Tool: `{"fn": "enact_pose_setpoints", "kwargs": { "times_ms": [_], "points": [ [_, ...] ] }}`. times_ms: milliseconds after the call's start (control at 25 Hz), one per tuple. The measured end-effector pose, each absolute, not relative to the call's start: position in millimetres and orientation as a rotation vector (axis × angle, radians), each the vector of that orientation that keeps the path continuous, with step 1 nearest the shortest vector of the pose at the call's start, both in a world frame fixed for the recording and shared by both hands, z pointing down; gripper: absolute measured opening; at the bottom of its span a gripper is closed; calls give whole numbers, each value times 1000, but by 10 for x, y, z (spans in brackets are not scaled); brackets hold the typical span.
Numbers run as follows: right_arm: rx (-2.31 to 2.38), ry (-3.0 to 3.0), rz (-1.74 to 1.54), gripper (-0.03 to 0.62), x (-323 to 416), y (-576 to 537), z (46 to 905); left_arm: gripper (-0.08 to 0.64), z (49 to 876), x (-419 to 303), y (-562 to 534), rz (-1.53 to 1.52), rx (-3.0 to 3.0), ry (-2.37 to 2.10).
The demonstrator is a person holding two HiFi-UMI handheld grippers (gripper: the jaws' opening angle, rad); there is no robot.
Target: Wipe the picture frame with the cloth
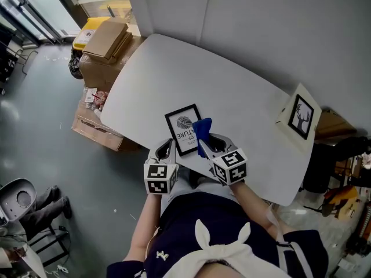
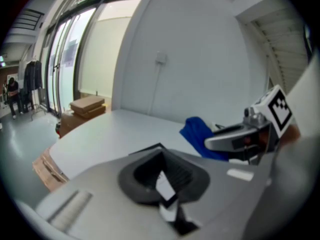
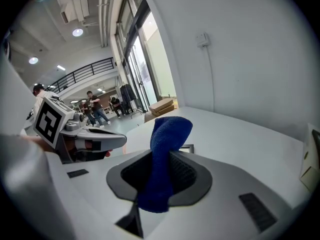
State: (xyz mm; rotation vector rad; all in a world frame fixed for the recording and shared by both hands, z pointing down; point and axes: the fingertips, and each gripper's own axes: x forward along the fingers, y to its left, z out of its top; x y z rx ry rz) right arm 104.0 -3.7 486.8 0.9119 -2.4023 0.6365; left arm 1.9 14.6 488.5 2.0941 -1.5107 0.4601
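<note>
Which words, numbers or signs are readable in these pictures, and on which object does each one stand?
"OF" and, one line lower, "TURE": on the white print inside the black-rimmed picture frame lying on the white table; the letters before them are not legible.
White label on the yellow container: too small to read.
Pale-framed tree picture: no text shows.

Black frame (image 1: pixel 183 126) flat; blue cloth (image 1: pixel 202 132) upright

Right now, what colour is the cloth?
The cloth is dark blue; the right gripper view shows it best.
</note>
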Motion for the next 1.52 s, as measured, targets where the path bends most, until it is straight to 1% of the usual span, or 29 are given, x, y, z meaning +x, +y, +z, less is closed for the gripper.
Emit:
{"fn": "enact_pose_setpoints", "kwargs": {
  "times_ms": [680,1520],
  "points": [
    [937,-2337,673,84,761,-302,5194,3,5394,-9,-145,553,2142,-1288],
    [975,-2222,659,83,772,-653,5689,3,5956,112,-161,679,2154,-1115]
  ]
}}
